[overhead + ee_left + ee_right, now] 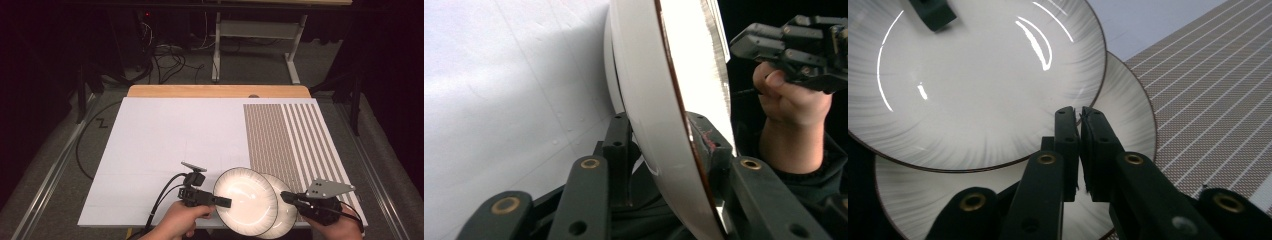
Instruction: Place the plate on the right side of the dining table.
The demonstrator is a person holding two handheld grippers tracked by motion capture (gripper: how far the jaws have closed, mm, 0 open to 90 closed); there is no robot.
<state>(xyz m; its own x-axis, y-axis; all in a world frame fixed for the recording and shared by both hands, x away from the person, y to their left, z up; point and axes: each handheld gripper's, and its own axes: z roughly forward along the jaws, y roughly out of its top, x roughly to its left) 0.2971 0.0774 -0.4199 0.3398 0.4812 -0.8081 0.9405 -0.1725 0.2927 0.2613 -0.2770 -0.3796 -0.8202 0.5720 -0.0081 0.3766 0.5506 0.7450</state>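
Note:
Two white plates with fine grey rim lines and a dark edge lie overlapped near the table's front edge. The upper plate (245, 200) (973, 85) is tilted, and my left gripper (227, 202) (658, 120) is shut on its left rim, which runs edge-on (649, 100) between the jaws. The lower plate (289, 220) (1130, 107) lies partly under it, to the right. My right gripper (284, 195) (1079, 112) hovers over the lower plate with its jaws pressed together and nothing between them. The left gripper's tip (933, 12) shows on the upper plate's far rim.
A white sheet (165, 135) covers most of the table. A brown striped mat (290, 135) lies on its right part, reaching under the plates. The table's wooden back edge (215, 91) and a desk frame (250, 35) with cables on the floor lie beyond.

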